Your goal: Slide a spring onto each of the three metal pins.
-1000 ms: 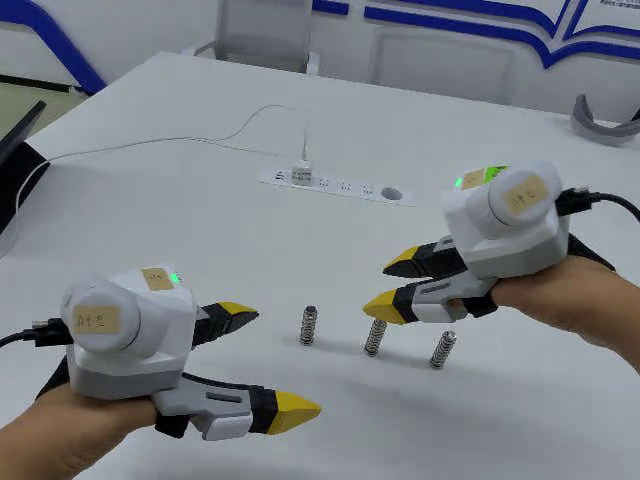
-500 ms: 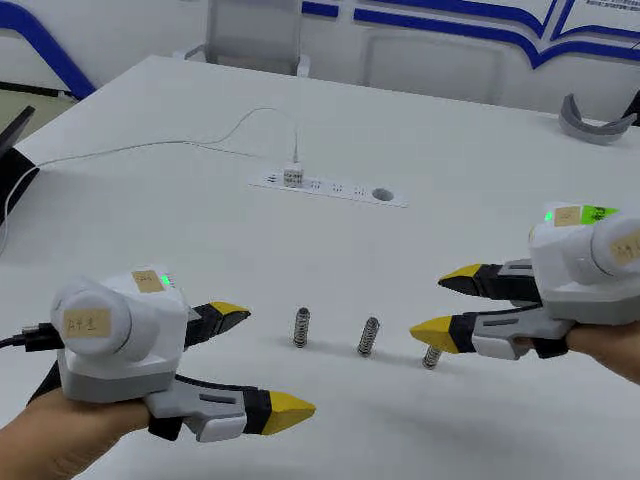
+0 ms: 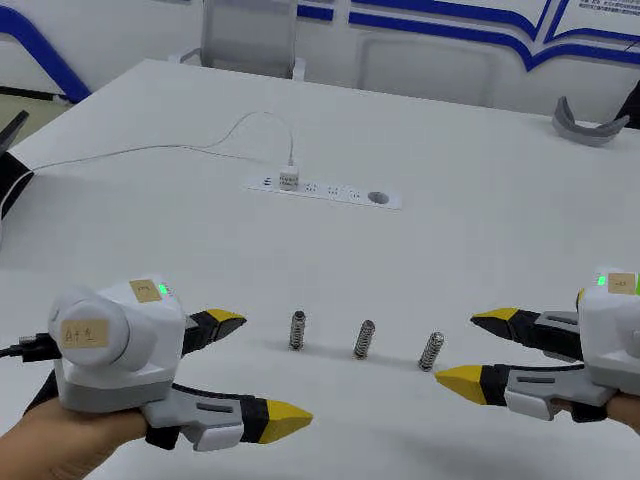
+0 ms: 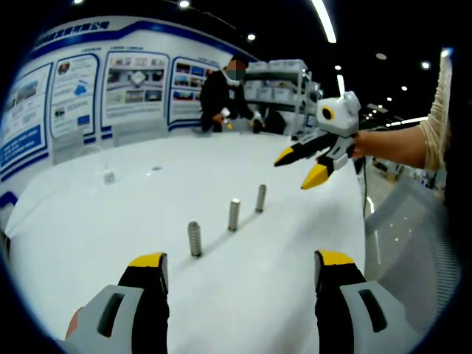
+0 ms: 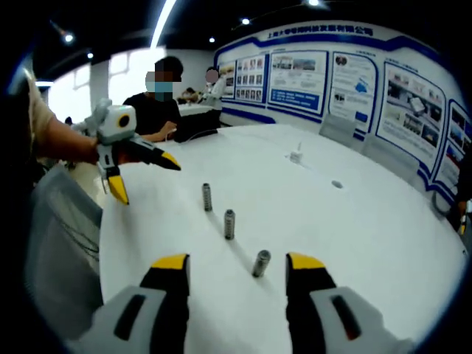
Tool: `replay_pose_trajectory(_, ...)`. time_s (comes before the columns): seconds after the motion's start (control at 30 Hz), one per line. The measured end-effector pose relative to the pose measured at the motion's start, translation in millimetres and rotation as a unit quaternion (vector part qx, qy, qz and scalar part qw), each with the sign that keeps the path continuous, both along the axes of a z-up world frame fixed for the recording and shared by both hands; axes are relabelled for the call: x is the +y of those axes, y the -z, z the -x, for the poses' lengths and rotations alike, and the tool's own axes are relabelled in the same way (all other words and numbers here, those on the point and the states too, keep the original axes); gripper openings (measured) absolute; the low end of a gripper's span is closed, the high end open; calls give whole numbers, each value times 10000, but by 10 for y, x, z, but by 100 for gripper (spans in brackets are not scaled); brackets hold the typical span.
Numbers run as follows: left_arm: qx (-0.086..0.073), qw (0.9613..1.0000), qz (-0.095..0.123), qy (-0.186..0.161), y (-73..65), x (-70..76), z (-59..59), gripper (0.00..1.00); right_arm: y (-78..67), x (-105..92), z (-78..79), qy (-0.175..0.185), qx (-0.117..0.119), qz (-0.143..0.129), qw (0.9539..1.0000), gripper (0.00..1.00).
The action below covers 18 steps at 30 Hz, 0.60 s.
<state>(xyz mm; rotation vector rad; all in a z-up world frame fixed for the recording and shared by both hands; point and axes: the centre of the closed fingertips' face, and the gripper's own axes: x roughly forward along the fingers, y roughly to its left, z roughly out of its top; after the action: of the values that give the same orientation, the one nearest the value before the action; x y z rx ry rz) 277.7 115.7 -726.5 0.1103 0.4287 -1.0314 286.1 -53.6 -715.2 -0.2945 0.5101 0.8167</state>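
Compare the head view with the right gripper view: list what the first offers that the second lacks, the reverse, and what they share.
Head view's own: the white cable trailing across the table to the left, and the labelled white body of the right gripper, its green light lit. Right gripper view's own: people in the background and ceiling lights. Shared: three springs standing upright in a row, the left gripper with its fingers apart, and the right gripper's yellow-tipped fingers, also apart.

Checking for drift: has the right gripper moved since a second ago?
Yes. The right gripper has pulled back rightward, from over the middle spring to beyond the nearest spring.
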Motion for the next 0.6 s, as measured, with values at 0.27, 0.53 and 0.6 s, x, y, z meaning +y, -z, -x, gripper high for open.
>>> replay_pose_trajectory(0.27,-1,10000,-22,-11,25,9,-1,84,57,10,29,23,-36,-60,10000,57)
replay_pose_trajectory(0.53,12,10000,-34,-34,47,26,-7,85,73,29,7,30,-93,-83,9999,60)
replay_pose_trajectory(0.6,13,10000,-41,-31,54,24,-6,85,81,27,8,33,-96,-85,9999,60)
